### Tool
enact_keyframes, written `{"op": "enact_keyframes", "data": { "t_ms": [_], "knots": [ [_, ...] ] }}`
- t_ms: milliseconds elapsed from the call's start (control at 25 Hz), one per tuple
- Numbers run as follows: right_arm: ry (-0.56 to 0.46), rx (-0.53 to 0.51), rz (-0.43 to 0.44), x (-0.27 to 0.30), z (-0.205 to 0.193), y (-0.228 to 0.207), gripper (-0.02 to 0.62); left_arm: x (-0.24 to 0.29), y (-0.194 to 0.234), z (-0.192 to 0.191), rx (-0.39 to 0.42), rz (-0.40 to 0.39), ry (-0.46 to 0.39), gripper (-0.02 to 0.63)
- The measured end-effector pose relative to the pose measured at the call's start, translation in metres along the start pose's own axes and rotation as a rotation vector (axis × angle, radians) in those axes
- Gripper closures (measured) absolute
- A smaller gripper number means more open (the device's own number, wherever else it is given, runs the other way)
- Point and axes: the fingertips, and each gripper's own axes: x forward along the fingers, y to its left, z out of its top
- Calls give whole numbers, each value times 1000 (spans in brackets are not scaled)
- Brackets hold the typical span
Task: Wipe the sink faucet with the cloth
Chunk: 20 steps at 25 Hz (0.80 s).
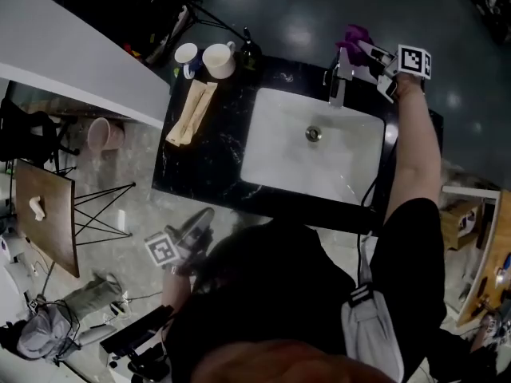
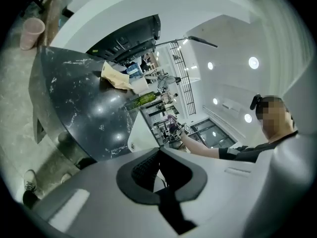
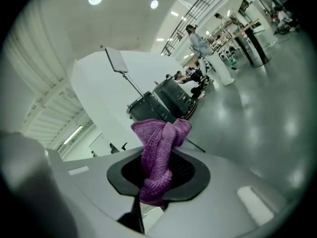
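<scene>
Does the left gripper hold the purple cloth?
No, the purple cloth is clamped in the right gripper; the left gripper is shut and empty.

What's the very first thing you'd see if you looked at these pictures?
The bright purple cloth jumps out first, pinched in the right gripper right by the faucet at the far side of the sink. Next comes the big white sink itself, shining against the black counter around it.

Bright ceiling lights, glare on glossy floor, dim head view, fisheye-bent dark edges
</scene>
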Motion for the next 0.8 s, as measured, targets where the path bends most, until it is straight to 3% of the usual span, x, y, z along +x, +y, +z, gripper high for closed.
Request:
{"op": "enact_keyframes", "data": {
  "t_ms": [120,240,320,400,640,800],
  "knots": [
    [-100,-7,-13,-32,-2,20,495,-12,-4,6,20,-45,28,604],
    [-171,-121,67,-61,-7,67,496,-22,-7,19,75,-85,62,604],
    [-205,-144,76,-76,-22,98,495,-26,-9,25,88,-124,89,604],
    [-233,-168,154,-83,-41,147,495,-28,-15,27,90,-177,117,604],
    [-267,-93,272,-95,-137,262,495,-37,-26,34,148,-272,201,604],
    [-274,-24,338,-86,-212,323,495,-30,-47,27,181,-371,280,565]
  ]
}}
